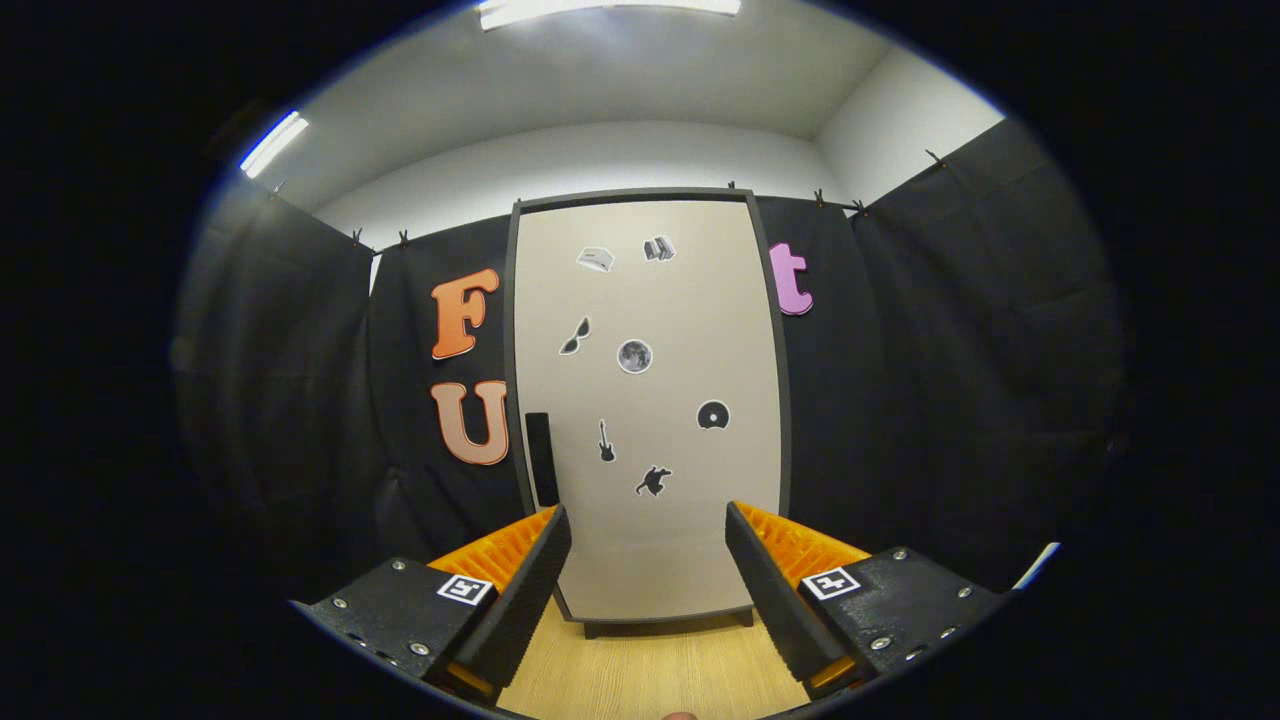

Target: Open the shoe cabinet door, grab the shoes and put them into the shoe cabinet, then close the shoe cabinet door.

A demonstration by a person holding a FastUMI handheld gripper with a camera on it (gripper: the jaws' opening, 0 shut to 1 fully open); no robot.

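The shoe cabinet [648, 400] stands upright straight ahead, a tall beige door in a dark frame, shut. Small dark stickers dot the door. A black vertical handle [541, 458] sits low on the door's left edge, just above and ahead of my left finger [525, 590]. My gripper [648, 545] is open and holds nothing; the lower part of the door shows in the wide gap between its two fingers. The cabinet is a short way beyond the fingertips, not touched.
Black cloth walls [960, 380] close in behind the cabinet and on both sides. A light wooden floor [650, 670] runs from under the fingers to the cabinet's short feet. Ceiling lights [610, 8] glow overhead.
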